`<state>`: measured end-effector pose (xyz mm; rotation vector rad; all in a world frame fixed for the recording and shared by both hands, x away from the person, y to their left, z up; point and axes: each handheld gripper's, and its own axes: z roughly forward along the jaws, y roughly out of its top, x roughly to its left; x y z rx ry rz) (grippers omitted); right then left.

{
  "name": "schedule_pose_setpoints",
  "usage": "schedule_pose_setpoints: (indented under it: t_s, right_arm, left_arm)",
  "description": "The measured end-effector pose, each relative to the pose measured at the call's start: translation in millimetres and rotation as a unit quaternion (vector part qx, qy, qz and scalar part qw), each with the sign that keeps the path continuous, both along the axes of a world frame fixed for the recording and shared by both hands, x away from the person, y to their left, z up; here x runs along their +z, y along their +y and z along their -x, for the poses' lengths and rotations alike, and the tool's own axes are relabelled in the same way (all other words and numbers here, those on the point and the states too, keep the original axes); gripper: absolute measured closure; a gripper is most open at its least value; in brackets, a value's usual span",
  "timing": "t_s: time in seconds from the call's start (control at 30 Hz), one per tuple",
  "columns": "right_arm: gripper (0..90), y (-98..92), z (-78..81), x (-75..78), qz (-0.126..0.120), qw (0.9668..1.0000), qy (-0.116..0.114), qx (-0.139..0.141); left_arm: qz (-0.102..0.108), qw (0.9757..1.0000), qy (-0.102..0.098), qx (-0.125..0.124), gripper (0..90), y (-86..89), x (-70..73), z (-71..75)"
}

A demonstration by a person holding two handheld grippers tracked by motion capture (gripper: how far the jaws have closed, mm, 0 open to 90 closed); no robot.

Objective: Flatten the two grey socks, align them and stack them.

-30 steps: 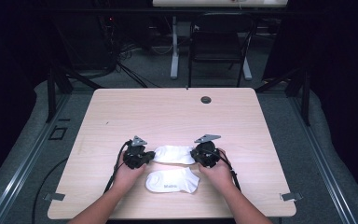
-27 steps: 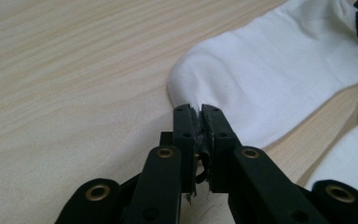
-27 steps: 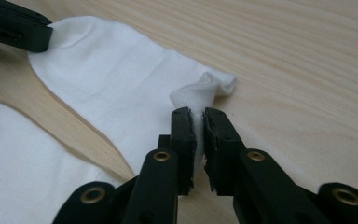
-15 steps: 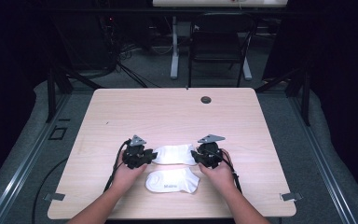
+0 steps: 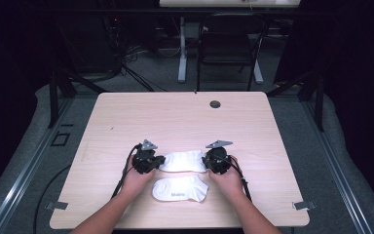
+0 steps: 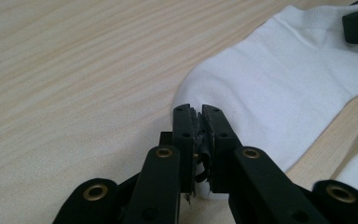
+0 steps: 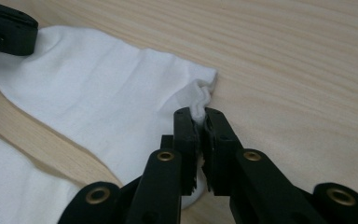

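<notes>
Both grippers had just closed: the left gripper pinched the far sock at its left end, the right gripper at its right. Lifting and placing it relative to the near sock likely remained.

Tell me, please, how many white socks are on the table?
2. The far sock lies stretched between the left tool and the right tool, each shut on one end of it. The near sock lies flat just in front, between the person's hands.
</notes>
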<state>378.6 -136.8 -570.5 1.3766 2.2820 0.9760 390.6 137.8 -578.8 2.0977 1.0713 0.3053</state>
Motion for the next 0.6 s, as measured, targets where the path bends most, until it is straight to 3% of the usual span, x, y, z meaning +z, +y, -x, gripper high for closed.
schedule_pose_setpoints:
  t_s: [0.2,0.6]
  right_arm:
    - [85.6,-2.5,-1.4,-3.2,0.005,0.9999,0.009,-0.004]
    - [86.0,-4.4,-0.5,-1.4,-0.02,0.9997,0.013,-0.006]
  left_arm:
    - [0.0,1.0,0.0,0.0,86.6,0.1,-0.3,0.6]
    - [0.006,1.0,0.004,-0.001,87.4,5.5,0.3,1.5]
